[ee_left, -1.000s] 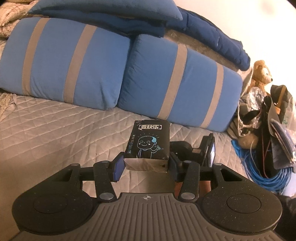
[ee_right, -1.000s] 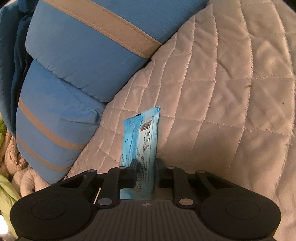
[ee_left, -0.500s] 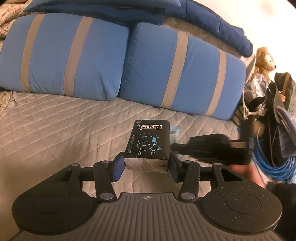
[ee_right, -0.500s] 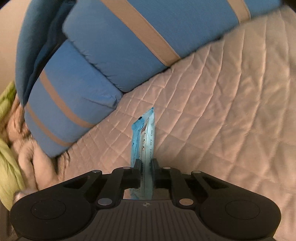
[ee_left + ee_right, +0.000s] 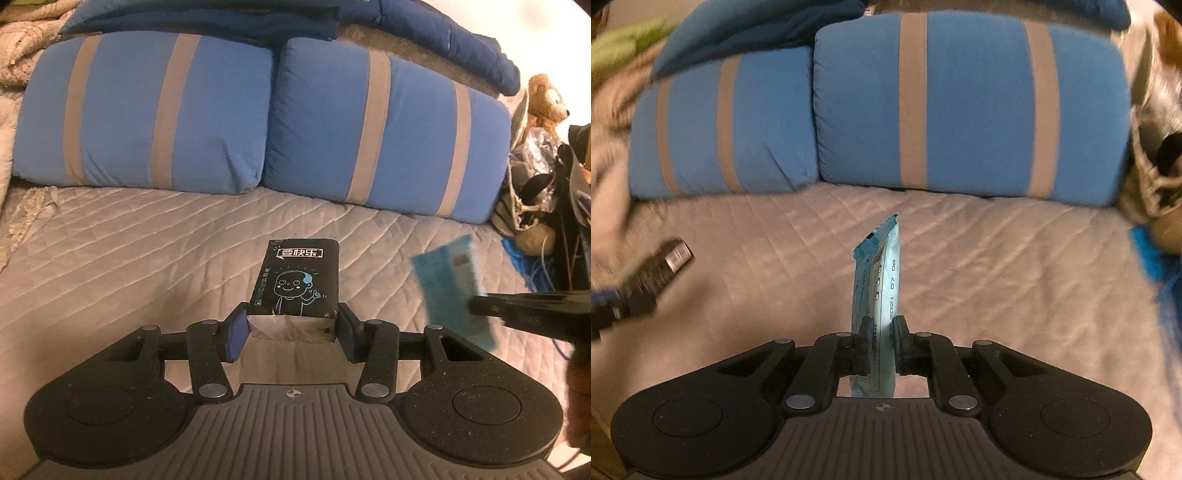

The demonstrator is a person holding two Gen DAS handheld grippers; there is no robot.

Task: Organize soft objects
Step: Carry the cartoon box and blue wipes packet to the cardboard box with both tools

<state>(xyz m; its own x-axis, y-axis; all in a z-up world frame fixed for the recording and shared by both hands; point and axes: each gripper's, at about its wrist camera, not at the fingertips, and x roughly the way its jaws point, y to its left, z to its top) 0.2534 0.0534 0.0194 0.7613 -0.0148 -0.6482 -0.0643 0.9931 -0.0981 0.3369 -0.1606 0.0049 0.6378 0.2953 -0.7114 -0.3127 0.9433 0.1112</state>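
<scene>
My left gripper (image 5: 291,328) is shut on a black tissue pack (image 5: 297,280) with a cartoon face, held above the quilted bed (image 5: 129,266). My right gripper (image 5: 881,343) is shut on a light blue wipes pack (image 5: 877,288), held on edge above the bed. In the left wrist view the blue pack (image 5: 450,288) and the right gripper (image 5: 480,304) show at the right, blurred. In the right wrist view the black pack (image 5: 655,273) shows at the left, blurred.
Two blue pillows with tan stripes (image 5: 147,114) (image 5: 384,129) lie across the head of the bed under a dark blue duvet (image 5: 443,33). A teddy bear (image 5: 546,99), bags and blue cables (image 5: 532,266) crowd the right side.
My right gripper lifted the blue pack off the quilt and swung round to face the pillows. It now shows beside the left gripper. The left gripper tilted slightly, still holding the black pack.
</scene>
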